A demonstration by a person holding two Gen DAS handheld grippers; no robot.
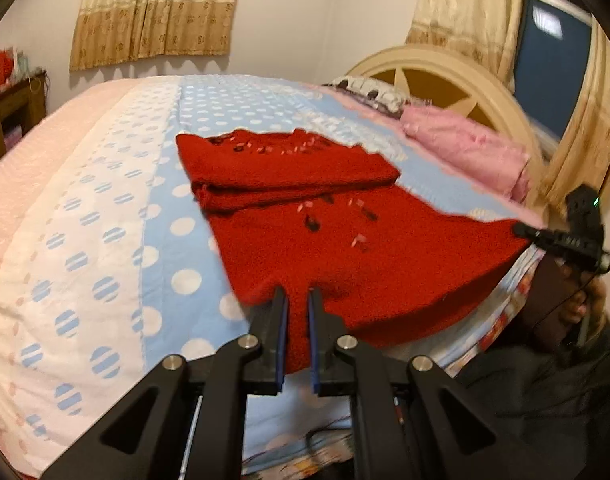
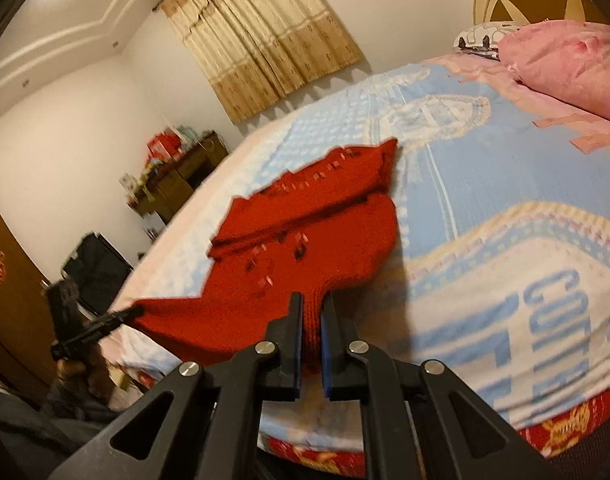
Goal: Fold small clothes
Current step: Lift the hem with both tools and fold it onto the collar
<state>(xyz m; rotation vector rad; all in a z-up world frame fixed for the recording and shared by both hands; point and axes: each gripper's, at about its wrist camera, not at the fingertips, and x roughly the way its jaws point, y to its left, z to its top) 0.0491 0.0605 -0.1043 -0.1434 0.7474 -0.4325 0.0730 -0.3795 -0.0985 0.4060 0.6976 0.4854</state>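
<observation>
On bed — red sweater lengthwise, hem nearest.

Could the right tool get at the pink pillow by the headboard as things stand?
Probably not at once: the right tool is shut on the red sweater's near hem. The bedspread between it and the pink pillow looks unobstructed, but it would have to release first.

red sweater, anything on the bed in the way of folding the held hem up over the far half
Nothing visible. Both grippers, left and right, grip the sweater hem; the blanket around it is bare. The pink pillow lies well off to the side.
</observation>
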